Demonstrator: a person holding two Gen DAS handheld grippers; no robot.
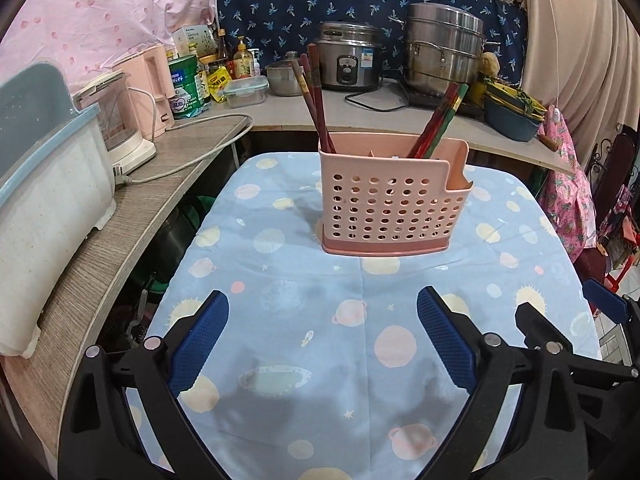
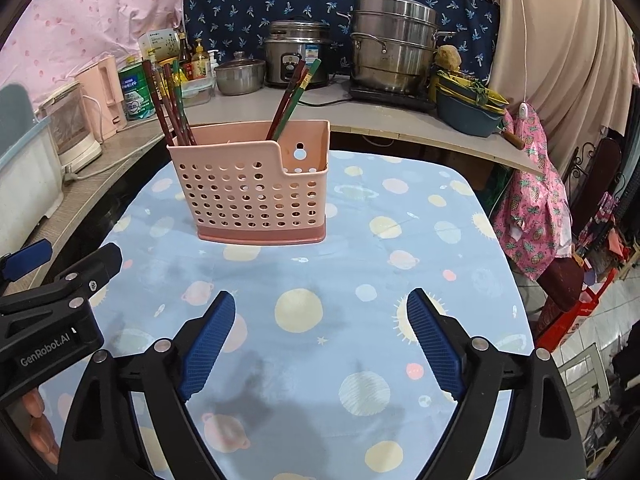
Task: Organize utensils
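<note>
A pink perforated utensil holder (image 1: 390, 204) stands upright on the table with the blue planet-print cloth (image 1: 304, 288). It also shows in the right wrist view (image 2: 256, 196). Dark red chopsticks (image 1: 316, 100) lean in its left compartment, and red and green chopsticks (image 1: 436, 120) lean in its middle compartment. My left gripper (image 1: 322, 308) is open and empty, hovering over the cloth in front of the holder. My right gripper (image 2: 320, 308) is open and empty, to the right of the left one, also short of the holder. The holder's lower right compartment (image 2: 306, 160) looks empty.
A counter (image 1: 280, 112) runs behind and along the left, holding a rice cooker (image 1: 350, 62), a steel steamer pot (image 1: 442, 48), bottles, a blender (image 1: 120, 120) and a white tub (image 1: 44, 184). A pink garment (image 2: 532, 196) hangs off the table's right.
</note>
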